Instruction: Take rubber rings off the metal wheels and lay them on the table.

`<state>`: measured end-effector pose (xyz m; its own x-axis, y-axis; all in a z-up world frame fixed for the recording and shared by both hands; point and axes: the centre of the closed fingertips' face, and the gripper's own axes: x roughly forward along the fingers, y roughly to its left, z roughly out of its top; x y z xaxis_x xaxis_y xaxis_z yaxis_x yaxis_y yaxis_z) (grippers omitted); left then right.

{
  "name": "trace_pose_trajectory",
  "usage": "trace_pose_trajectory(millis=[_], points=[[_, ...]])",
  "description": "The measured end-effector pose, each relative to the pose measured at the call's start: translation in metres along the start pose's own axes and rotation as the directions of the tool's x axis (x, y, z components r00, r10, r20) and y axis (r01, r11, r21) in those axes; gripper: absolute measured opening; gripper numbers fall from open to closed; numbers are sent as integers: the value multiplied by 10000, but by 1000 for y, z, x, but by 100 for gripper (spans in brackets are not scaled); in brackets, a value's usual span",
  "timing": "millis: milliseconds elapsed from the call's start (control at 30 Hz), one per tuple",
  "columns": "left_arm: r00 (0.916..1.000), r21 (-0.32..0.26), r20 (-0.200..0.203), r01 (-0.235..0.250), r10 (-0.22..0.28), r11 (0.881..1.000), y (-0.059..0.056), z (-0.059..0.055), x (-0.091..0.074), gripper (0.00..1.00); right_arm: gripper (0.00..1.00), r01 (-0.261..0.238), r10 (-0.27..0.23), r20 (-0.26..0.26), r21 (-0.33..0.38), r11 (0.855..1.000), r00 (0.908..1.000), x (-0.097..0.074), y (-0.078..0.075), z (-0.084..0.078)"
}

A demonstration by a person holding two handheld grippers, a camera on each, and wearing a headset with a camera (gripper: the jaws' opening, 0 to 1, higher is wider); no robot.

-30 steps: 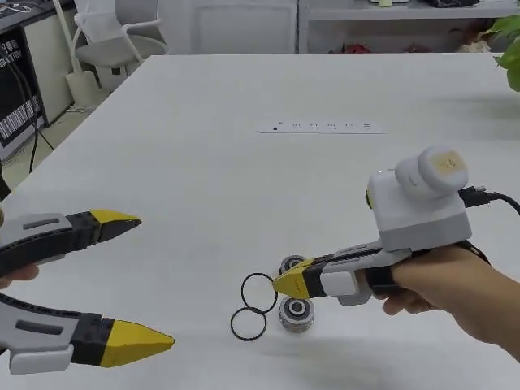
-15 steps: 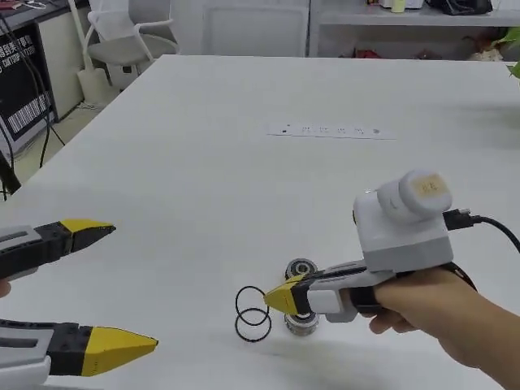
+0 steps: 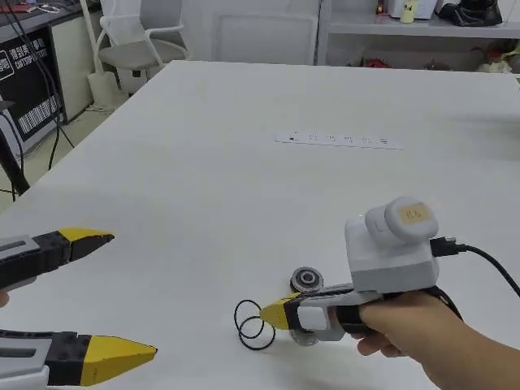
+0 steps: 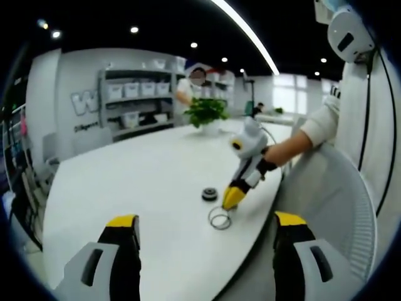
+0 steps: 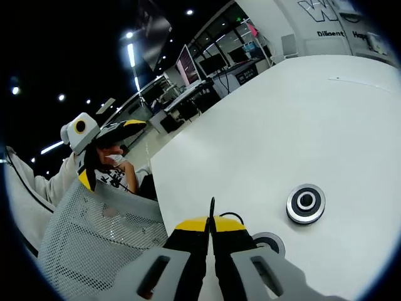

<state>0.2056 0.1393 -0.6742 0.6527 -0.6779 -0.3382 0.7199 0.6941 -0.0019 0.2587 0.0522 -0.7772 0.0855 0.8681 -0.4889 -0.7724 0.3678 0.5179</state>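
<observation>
Two black rubber rings (image 3: 253,325) overlap on the white table (image 3: 244,162); they also appear in the left gripper view (image 4: 219,218). My right gripper (image 3: 266,314) is shut, and a thin black ring edge (image 5: 212,208) rises from between its tips (image 5: 212,221). One metal wheel (image 3: 306,279) stands free behind it. A second wheel (image 5: 270,241) is partly hidden under the right gripper. My left gripper (image 3: 134,294) hangs open at the near left, holding nothing (image 4: 205,221). Seen from the left gripper, the right gripper (image 4: 233,197) is beside a wheel (image 4: 209,194).
A white power strip (image 3: 337,140) lies flat mid-table. An office chair (image 3: 134,45) and shelves stand beyond the far edge. A potted plant (image 4: 207,111) sits on the far side. A mesh chair back (image 5: 94,238) is close to the near table edge.
My right gripper's tip has slid left past the nearer wheel, and the two rings now overlap. The left gripper stays open. The head camera has tilted.
</observation>
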Motion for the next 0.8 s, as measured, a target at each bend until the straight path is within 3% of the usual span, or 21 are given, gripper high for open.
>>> trace_pose_trajectory(millis=[167,367,600,800], points=[[10000,-1,23,27,-27,10000,-1,1,1,89,0,93,-92,-118,91,9999,9999,5,-1,-4],[10000,19,17,43,-43,10000,0,1,2,88,0,851,-867,-266,-536,9949,9959,4,-15,-6],[9999,71,100,50,-51,10000,0,6,6,88,4,1225,-1252,-278,-832,9890,9917,1,-25,-4],[9998,151,192,32,-35,9999,2,13,10,88,9,1217,-1232,-108,-915,9883,9923,-5,-28,5]])
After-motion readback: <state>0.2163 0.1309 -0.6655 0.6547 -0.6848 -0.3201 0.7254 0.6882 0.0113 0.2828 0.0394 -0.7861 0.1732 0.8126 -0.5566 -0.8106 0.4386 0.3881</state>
